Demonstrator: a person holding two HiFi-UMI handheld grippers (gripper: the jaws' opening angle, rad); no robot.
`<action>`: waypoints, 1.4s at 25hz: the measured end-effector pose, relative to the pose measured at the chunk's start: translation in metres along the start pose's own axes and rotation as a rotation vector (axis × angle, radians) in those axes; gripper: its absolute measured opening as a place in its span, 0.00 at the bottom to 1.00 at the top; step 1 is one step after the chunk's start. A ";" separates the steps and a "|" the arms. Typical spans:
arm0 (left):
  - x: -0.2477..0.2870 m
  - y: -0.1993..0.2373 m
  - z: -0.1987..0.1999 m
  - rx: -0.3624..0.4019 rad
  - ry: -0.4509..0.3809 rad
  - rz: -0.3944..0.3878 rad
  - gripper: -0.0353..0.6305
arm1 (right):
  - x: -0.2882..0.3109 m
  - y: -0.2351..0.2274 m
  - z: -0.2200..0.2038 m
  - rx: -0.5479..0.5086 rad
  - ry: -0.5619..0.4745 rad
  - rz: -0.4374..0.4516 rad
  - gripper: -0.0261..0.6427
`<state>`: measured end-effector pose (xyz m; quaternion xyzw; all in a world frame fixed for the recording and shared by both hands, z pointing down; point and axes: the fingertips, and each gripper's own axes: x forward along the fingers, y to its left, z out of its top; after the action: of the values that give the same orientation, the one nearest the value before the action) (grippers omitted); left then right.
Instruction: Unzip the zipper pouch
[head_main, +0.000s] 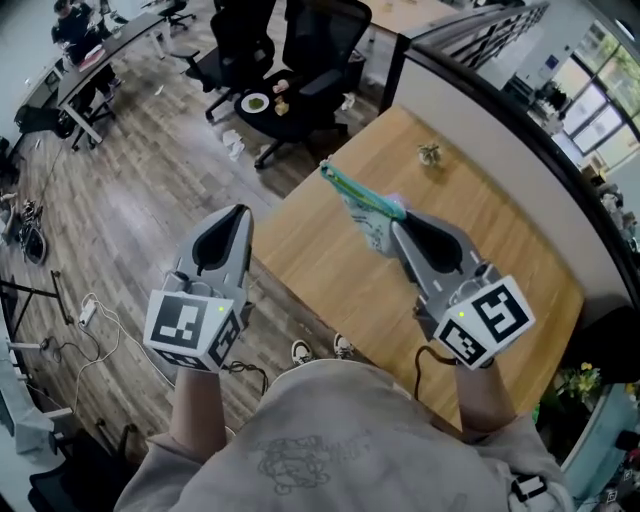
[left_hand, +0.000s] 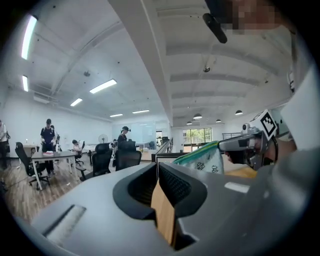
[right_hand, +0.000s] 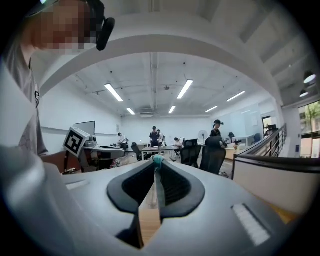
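The zipper pouch (head_main: 365, 215) is white with small prints and a green zipper edge (head_main: 358, 190). It hangs in the air over the wooden table (head_main: 320, 270), and my right gripper (head_main: 400, 226) is shut on its near corner. In the right gripper view the pouch (right_hand: 157, 161) is a thin edge pinched between the jaws, with a teal tip sticking out. My left gripper (head_main: 238, 212) is shut and empty, a hand's width left of the pouch, beyond the table's left edge. From the left gripper view the pouch (left_hand: 207, 160) shows to the right.
A small dried-plant object (head_main: 430, 153) lies on the table's far part. Black office chairs (head_main: 300, 60) and a round stool with a plate (head_main: 255, 102) stand beyond the table. A dark partition (head_main: 520, 130) runs along the table's right side. Cables lie on the floor (head_main: 90, 310).
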<state>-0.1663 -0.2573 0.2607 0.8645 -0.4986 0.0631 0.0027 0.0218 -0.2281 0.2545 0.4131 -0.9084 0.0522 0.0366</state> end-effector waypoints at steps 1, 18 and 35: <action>0.005 -0.002 0.008 0.014 -0.017 0.000 0.07 | -0.004 -0.005 0.005 -0.007 -0.018 -0.029 0.12; 0.047 -0.073 0.008 0.106 -0.043 -0.121 0.05 | -0.083 -0.037 -0.017 -0.051 -0.018 -0.331 0.12; 0.036 -0.079 -0.023 0.080 0.032 -0.154 0.05 | -0.088 -0.024 -0.044 -0.040 0.025 -0.356 0.12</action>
<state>-0.0828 -0.2472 0.2926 0.8986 -0.4276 0.0966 -0.0190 0.0988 -0.1725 0.2896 0.5661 -0.8211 0.0320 0.0649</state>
